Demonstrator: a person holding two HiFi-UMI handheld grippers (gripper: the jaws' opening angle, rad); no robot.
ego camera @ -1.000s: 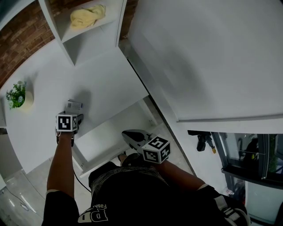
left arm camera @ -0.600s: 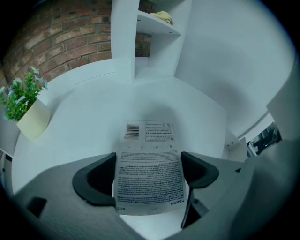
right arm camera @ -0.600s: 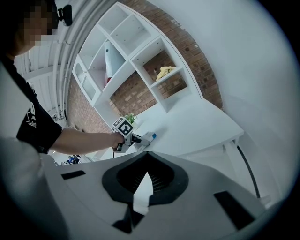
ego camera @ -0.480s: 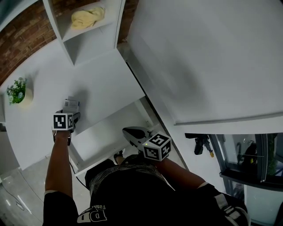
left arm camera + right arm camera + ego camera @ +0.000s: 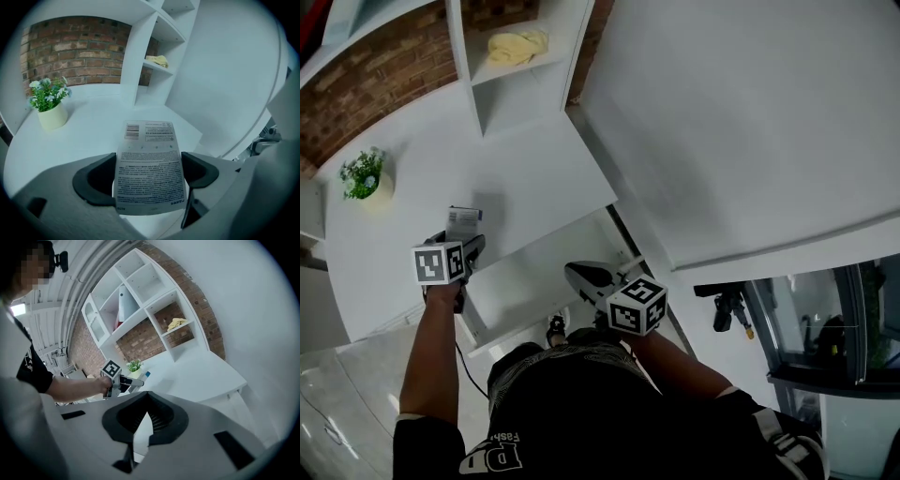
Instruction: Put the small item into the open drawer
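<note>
Left tool tight around printed packet; open drawer just beside

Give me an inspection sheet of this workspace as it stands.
Surface: white desk, with the open drawer below its front edge.
Job's things: printed packet held up, not yet in the drawer.
Clutter: potted plant on the desk; yellow cloth on a shelf.
Grippers: left gripper shut on the packet; right gripper shut, empty, by the drawer.
Cables: thin dark cable hanging below the left gripper.
Surroundings: brick wall, white shelf unit.
</note>
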